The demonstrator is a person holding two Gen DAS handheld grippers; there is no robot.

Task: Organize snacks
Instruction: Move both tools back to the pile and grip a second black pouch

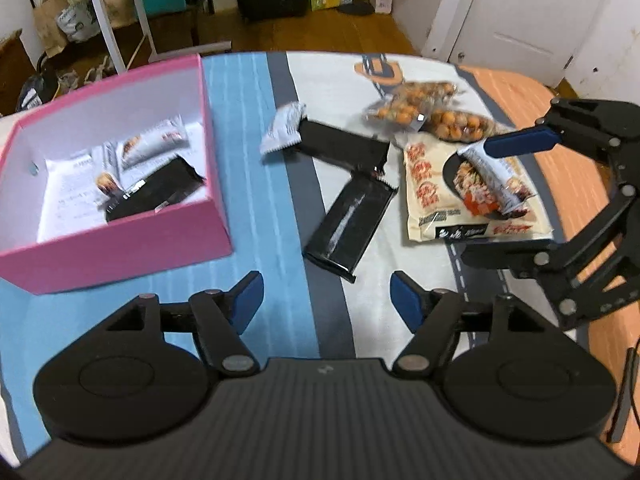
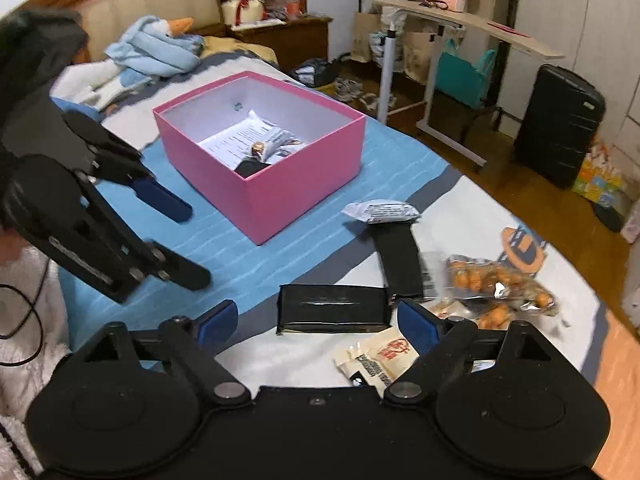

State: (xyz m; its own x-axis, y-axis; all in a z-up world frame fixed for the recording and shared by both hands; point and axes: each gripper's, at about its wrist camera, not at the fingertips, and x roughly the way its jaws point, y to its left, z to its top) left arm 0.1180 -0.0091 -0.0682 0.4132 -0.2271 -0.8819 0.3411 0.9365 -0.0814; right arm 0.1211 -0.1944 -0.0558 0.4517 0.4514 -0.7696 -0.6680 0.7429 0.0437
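Note:
A pink box [image 1: 120, 248] [image 2: 304, 188] stands on the bed with white snack bars and a black packet inside. Loose on the cover lie a small white packet [image 1: 282, 128] [image 2: 380, 212], two black packets [image 1: 348, 224] [image 2: 332, 308], bags of orange balls [image 1: 424, 112] [image 2: 500, 284] and a beige bag [image 1: 432, 192] [image 2: 376, 356]. A white bar [image 1: 492, 180] rests on the beige bag. My left gripper [image 1: 326, 300] [image 2: 188, 240] is open, just short of the nearer black packet. My right gripper [image 1: 508, 200] [image 2: 318, 318] is open, straddling the white bar and beige bag.
The bed cover [image 1: 272, 208] is striped blue, grey, white and orange; its far edge drops to a wooden floor. A plush goose [image 2: 152, 52] lies near the headboard. A black suitcase [image 2: 560, 120] and a rolling desk [image 2: 460, 20] stand beyond the bed. A white fuzzy sleeve [image 2: 24, 300] shows at left.

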